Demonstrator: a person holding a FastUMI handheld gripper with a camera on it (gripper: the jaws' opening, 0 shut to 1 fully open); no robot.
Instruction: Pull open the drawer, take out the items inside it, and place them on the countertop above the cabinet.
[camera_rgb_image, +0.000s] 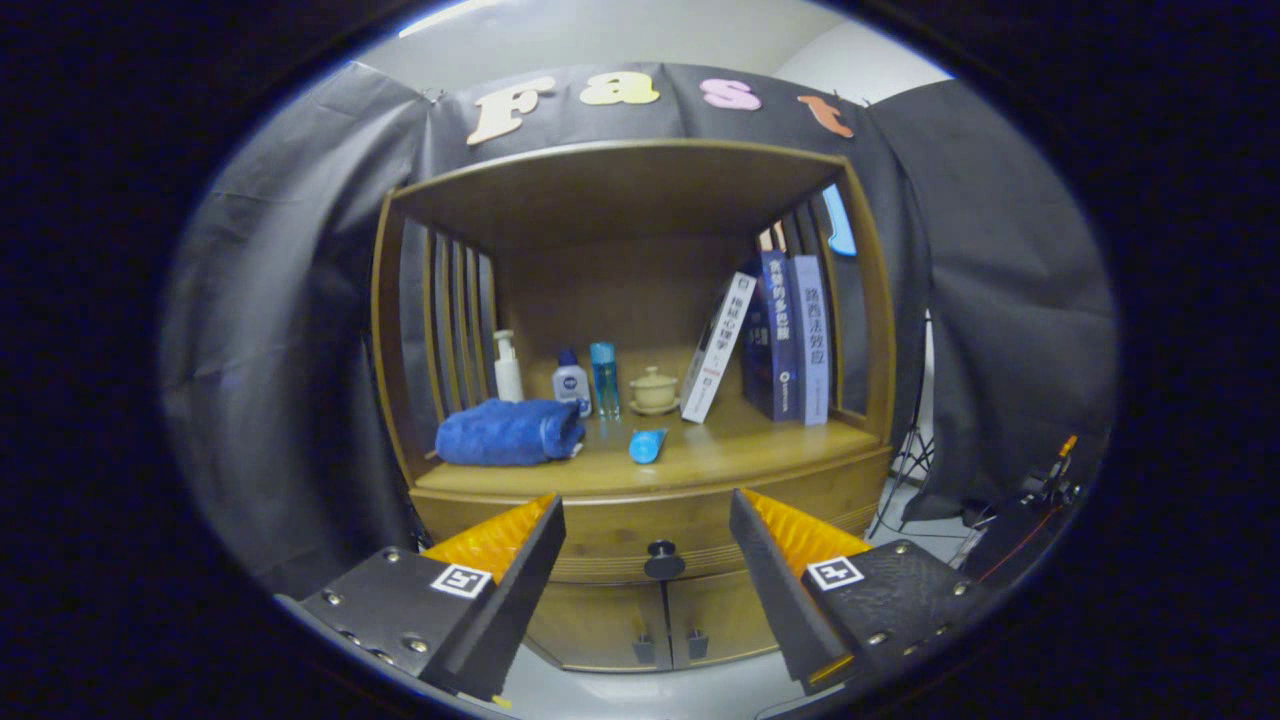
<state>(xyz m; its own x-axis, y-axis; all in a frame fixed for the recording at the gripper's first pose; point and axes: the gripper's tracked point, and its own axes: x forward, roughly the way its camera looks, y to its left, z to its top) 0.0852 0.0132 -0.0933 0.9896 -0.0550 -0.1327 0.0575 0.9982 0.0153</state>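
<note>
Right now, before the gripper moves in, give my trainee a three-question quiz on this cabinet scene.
1. True or false: the drawer is already pulled open.
2. Which lies nearest the countertop's front edge? A) folded blue towel B) lidded tea cup C) blue tube
3. Fill in: the gripper is ____, with the round drawer knob seen between its fingers, untouched.

Key: 1 false, the drawer front sits flush with the cabinet. 2 C. 3 open.
</note>
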